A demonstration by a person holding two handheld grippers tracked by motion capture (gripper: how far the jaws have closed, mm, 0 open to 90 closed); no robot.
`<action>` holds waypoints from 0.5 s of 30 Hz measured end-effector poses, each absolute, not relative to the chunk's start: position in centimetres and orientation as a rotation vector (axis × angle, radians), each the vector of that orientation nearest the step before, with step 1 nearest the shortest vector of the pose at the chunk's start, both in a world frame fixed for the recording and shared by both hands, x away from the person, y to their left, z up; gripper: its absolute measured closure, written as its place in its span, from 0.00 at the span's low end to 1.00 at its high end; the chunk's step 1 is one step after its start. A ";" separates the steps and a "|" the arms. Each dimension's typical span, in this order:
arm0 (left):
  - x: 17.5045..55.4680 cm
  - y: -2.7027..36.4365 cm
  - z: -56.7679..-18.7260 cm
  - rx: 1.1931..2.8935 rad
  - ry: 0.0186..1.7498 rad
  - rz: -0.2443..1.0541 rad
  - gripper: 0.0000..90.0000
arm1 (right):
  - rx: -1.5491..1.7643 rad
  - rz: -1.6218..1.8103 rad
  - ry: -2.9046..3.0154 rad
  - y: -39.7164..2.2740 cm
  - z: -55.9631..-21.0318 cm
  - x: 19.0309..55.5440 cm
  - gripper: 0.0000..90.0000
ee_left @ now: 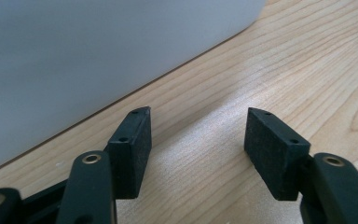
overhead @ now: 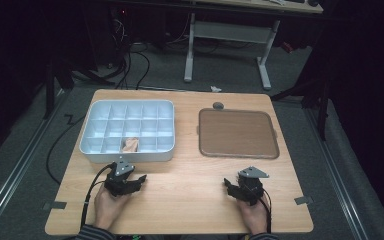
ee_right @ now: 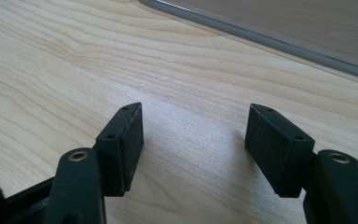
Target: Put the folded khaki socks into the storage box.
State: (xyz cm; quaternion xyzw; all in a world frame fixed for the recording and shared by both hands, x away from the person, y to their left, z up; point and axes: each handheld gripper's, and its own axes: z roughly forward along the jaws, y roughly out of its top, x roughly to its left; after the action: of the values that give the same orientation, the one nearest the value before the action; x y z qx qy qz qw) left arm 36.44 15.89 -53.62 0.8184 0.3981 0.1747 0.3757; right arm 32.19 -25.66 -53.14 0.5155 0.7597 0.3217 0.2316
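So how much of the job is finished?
One tan item already lies in a front cell of the white divided box. Right now nothing is held: the left gripper and the right gripper are open over bare wood. The other cells and the brown tray look empty.

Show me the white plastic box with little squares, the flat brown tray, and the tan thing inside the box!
White plastic compartment box (overhead: 96, 150): high view, front wall.
Flat brown square tray (overhead: 237, 132): high view, middle of its surface.
Tan thing (overhead: 130, 145): high view, its middle, in a front-row compartment.

Table (overhead: 190, 195) evenly lit, surroundings dark; close views softly blurred.
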 end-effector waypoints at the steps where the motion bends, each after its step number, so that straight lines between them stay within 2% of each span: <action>1: 36.5 15.9 -53.6 2.094 1.022 0.448 0.45 | 1.417 0.884 2.088 -25.7 -53.1 32.2 0.41; 15: 36.5 15.9 -53.7 2.089 1.038 0.451 0.40 | 1.417 0.886 2.088 -25.7 -53.2 32.2 0.41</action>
State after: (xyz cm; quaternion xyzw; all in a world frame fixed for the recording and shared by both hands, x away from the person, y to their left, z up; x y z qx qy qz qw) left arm 36.47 15.87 -53.66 0.8156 0.4051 0.1763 0.3736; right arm 32.18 -25.66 -53.16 0.5155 0.7595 0.3222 0.2317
